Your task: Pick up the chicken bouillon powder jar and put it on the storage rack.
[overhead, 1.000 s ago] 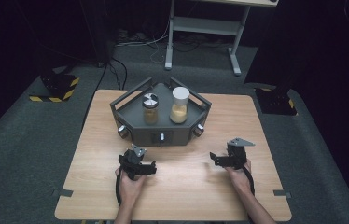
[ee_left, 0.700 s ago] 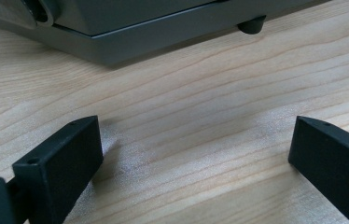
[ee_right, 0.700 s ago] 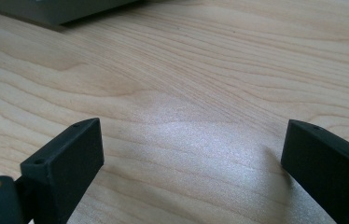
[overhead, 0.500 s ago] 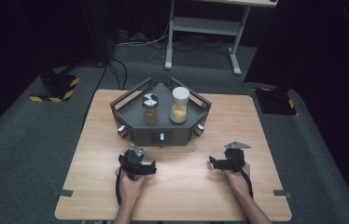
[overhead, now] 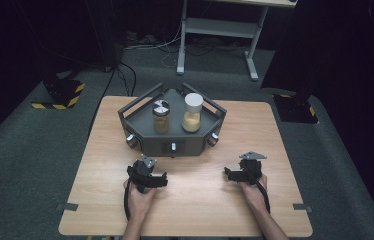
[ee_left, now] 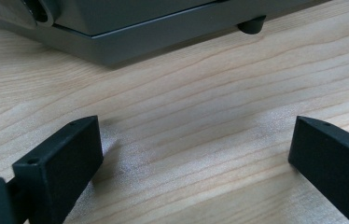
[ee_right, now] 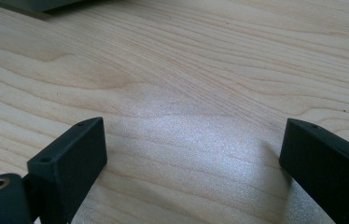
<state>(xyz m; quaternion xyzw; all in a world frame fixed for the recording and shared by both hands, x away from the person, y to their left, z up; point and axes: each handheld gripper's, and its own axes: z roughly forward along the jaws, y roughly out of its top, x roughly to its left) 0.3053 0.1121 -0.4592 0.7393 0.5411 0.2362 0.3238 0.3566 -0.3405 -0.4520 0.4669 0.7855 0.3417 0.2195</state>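
Observation:
A grey angular stand [overhead: 147, 137] with knobs on its front sits at the back middle of the wooden table [overhead: 100, 150]. It carries a short jar with a silver lid [overhead: 161, 116] and a taller jar with a white lid [overhead: 192, 112]. My left gripper [overhead: 147, 172] rests on the table in front of the stand, open, with bare wood between its jaws [ee_left: 196, 149]; the stand's base [ee_left: 140, 35] lies just ahead. My right gripper [overhead: 237, 174] lies to the right, open over bare wood [ee_right: 193, 149]. Its jaws have just been closing a little, with nothing between them.
A person's hands hold both grippers from the near edge. Behind the table stand a white metal frame [overhead: 215, 30], loose cables [overhead: 125, 75] on the grey floor, and yellow-black striped blocks [overhead: 60, 95] at left and right.
The right gripper has drifted slightly left and toward the near edge. The left gripper and both jars have stayed put.

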